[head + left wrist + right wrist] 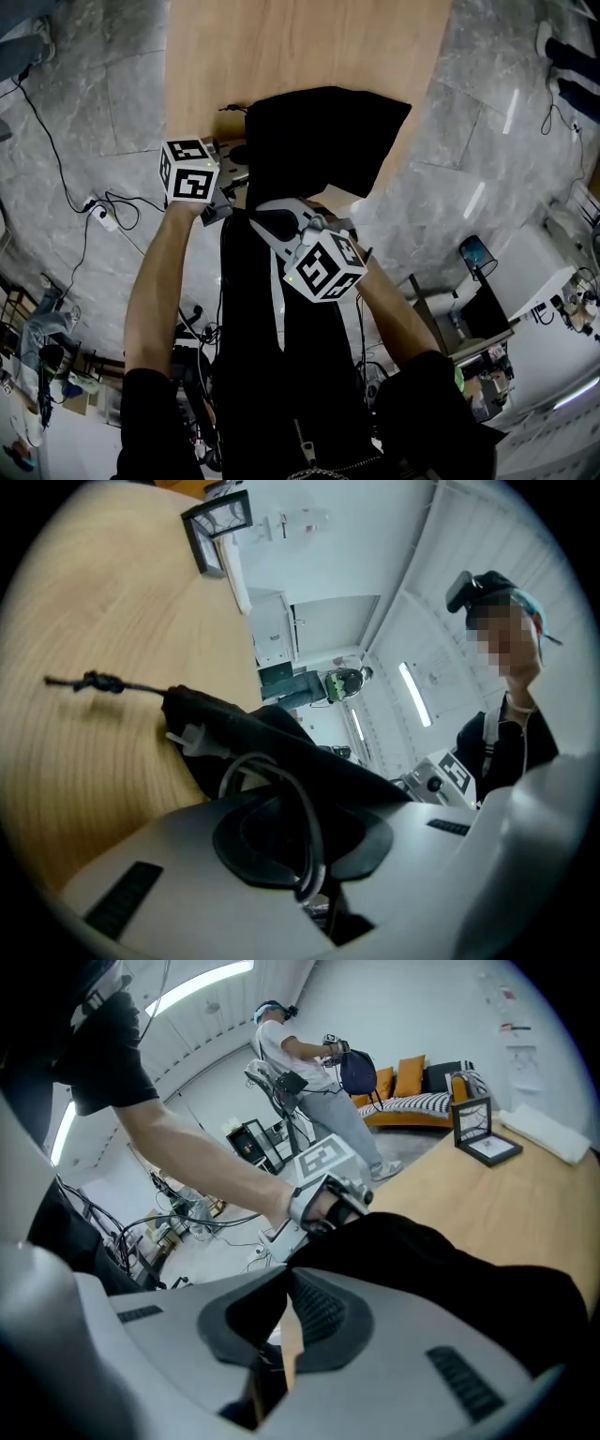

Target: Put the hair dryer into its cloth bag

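Head view, bag: the black cloth bag [328, 141] lies at the near edge of the wooden surface [281, 47], centre of frame. It looks filled out, but its contents are hidden.
Head view, hair dryer: no part of its body shows.
Head view, grippers: the left hand-held gripper [230, 183] is at the bag's left corner and the right hand-held gripper [305, 220] at its near edge. The jaws are hard to make out here.
Left gripper view, hold: the jaws are narrow, closed on a loop of grey cord [291, 780] that runs back to the bag.
Left gripper view, bag: a dark fold lies just behind the jaws, and a knotted drawstring [103, 682] trails at left on the surface.
Left gripper view, unclear: a small white piece [185, 736] sits at the bag's edge.
Right gripper view, jaws: they are almost together, with a thin slit showing wood. The bag fabric meets the tips; I cannot tell whether it is pinched.
Right gripper view, bag: it fills the right of the frame, with the left hand-held gripper at its far edge.
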The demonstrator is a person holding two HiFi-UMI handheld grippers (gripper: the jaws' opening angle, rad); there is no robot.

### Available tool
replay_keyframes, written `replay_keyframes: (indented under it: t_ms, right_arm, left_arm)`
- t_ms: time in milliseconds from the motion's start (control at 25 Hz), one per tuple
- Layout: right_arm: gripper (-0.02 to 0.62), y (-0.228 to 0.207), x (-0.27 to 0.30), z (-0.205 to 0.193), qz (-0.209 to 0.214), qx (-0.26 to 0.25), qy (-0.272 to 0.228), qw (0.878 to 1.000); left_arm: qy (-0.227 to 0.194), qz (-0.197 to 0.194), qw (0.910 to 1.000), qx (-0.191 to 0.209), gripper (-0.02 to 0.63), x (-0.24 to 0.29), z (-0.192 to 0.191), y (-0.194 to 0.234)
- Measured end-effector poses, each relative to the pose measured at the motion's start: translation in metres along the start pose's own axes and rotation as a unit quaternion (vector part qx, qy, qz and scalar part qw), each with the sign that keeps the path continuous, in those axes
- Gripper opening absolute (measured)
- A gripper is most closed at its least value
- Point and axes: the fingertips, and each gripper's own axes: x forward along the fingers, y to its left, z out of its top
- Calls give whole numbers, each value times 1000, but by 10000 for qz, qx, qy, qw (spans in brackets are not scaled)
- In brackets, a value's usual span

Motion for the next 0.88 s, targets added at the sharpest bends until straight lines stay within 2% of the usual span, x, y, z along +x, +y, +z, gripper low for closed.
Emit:
replay_keyframes:
  t_ms: [120,200,280,360,480,600,760,880]
  right_arm:
    - [26,-4,2,-4,-93,18,17,10000]
    - [28,-13,5,-5,-300,160,-8,9994]
    - [28,-19,6,-9,-528,302,-20,9981]
    - [29,-25,8,-18,-714,377,51,9967]
    - [54,-32,15,-30,-880,518,155,9947]
    - [104,-38,32,-32,-1013,649,230,9925]
    - [104,-43,62,-41,-1012,648,540,9913]
    - [107,-49,80,-51,-1039,711,796,9888]
  left_arm:
    - [-229,-365,9987,-269,38,1,12,-8]
    - [-441,-451,9972,-408,40,-5,20,-5]
    - [-344,-275,9986,-296,61,-13,19,-1]
    - [-164,-1,9998,-120,118,-25,18,4]
    - [-240,400,9989,-32,140,-56,24,11]
    - [-232,725,9971,40,140,-82,23,15]
    - [-385,1211,9917,189,109,-102,15,22]
    - [-584,1353,9888,241,101,-111,14,18]
